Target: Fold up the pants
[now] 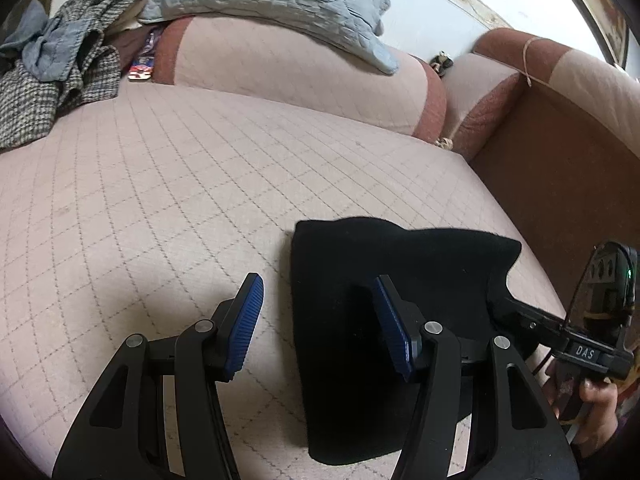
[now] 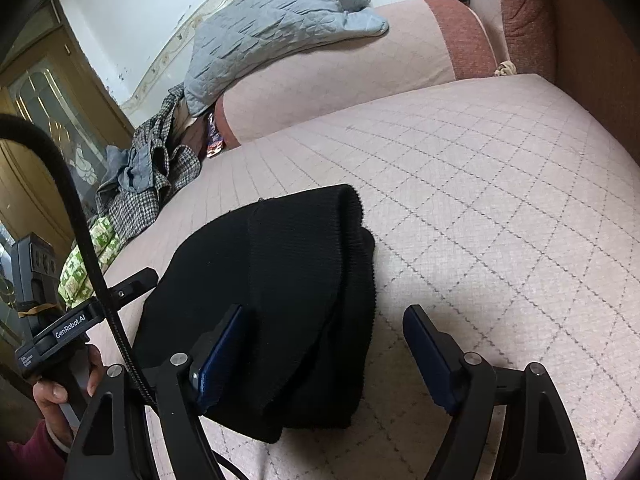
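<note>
The black pants (image 1: 400, 280) lie folded into a compact bundle on the pink quilted sofa seat (image 1: 160, 200). My left gripper (image 1: 316, 300) is open and empty, hovering at the bundle's left edge; its right finger is over the cloth, its left finger over bare seat. In the right wrist view the pants (image 2: 288, 280) lie as a thick folded stack. My right gripper (image 2: 324, 332) is open and empty, its left finger over the bundle, its right finger over the seat. The right gripper shows in the left wrist view (image 1: 520, 312) at the bundle's right edge.
A grey quilted blanket (image 1: 272, 4) drapes over the sofa back. A heap of checked and blue clothes (image 1: 52, 76) lies at the seat's far left. The sofa's brown side arm (image 1: 552, 168) borders the right. A green patterned item (image 2: 92, 256) lies left of the seat.
</note>
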`<state>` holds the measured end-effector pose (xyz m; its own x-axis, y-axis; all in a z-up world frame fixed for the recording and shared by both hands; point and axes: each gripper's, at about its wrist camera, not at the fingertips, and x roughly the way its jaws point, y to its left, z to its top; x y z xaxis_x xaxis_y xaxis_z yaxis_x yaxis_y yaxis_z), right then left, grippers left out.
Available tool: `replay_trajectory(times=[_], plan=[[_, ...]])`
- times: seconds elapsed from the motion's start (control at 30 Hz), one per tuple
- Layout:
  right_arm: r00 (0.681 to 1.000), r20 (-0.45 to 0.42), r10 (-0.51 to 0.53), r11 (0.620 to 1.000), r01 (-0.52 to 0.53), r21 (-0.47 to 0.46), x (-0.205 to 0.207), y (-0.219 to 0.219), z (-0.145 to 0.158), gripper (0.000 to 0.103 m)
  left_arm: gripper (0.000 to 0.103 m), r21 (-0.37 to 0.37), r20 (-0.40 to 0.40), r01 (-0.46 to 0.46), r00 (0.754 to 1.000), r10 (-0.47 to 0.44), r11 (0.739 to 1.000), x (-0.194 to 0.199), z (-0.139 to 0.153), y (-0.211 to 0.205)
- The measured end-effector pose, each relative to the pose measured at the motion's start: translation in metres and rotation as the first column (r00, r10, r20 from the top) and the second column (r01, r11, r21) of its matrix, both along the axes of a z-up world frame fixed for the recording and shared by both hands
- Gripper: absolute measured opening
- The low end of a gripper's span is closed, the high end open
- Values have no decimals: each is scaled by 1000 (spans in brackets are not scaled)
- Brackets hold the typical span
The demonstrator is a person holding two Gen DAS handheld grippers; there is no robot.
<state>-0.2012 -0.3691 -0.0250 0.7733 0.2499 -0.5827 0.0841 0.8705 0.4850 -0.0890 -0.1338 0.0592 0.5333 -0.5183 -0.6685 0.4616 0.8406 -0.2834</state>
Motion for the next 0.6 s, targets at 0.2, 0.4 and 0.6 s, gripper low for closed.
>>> replay_trajectory(times=[0.2,0.4,0.6], plan=[[1000,-10,-8,1000,8,20,0,4,-3,82,57,-9,-18,22,1000,-22,1000,3,-2,-2],[1000,-9,-9,1000,9,18,-1,6,-4,83,61,-15,-40,13,999,-14,1000,8,-7,-3],[1000,-15,-7,1000,7,28,1,10,-5,84,61,-38,-72,23,997,-26,999,13,-14,-7]])
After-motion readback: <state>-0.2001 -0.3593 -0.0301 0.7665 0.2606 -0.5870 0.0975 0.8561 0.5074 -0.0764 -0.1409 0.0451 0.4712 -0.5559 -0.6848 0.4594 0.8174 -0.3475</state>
